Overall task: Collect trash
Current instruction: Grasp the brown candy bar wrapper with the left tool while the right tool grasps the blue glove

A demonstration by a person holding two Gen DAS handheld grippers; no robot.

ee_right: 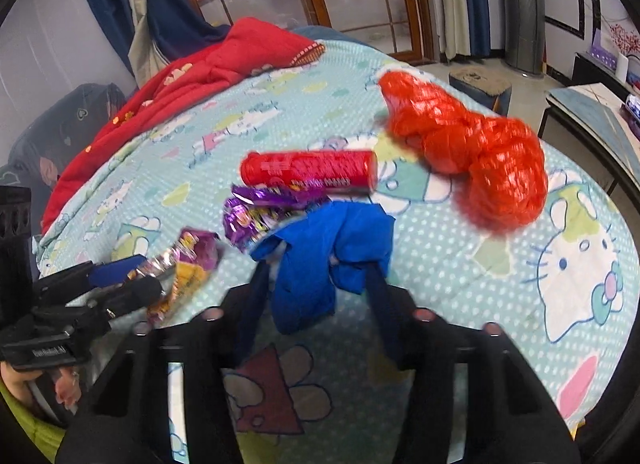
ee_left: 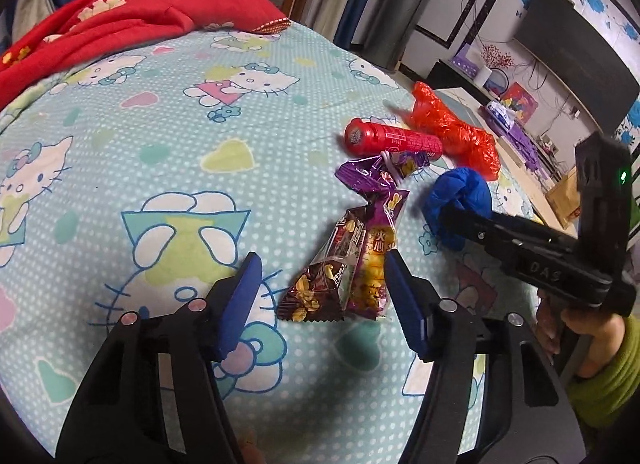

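On the bed (ee_left: 160, 112), counted by kind:
- Snack wrappers: three — two purple (ee_left: 372, 172) (ee_left: 374, 264), one brown (ee_left: 320, 284).
- Red tube (ee_left: 392, 140): one.
- Crumpled plastic bags: two — one red (ee_left: 456, 132), one blue (ee_left: 456, 200).
- Red quilt (ee_left: 100, 24), far left: one.
- Handheld grippers: two (ee_left: 320, 288) (ee_right: 316, 288).
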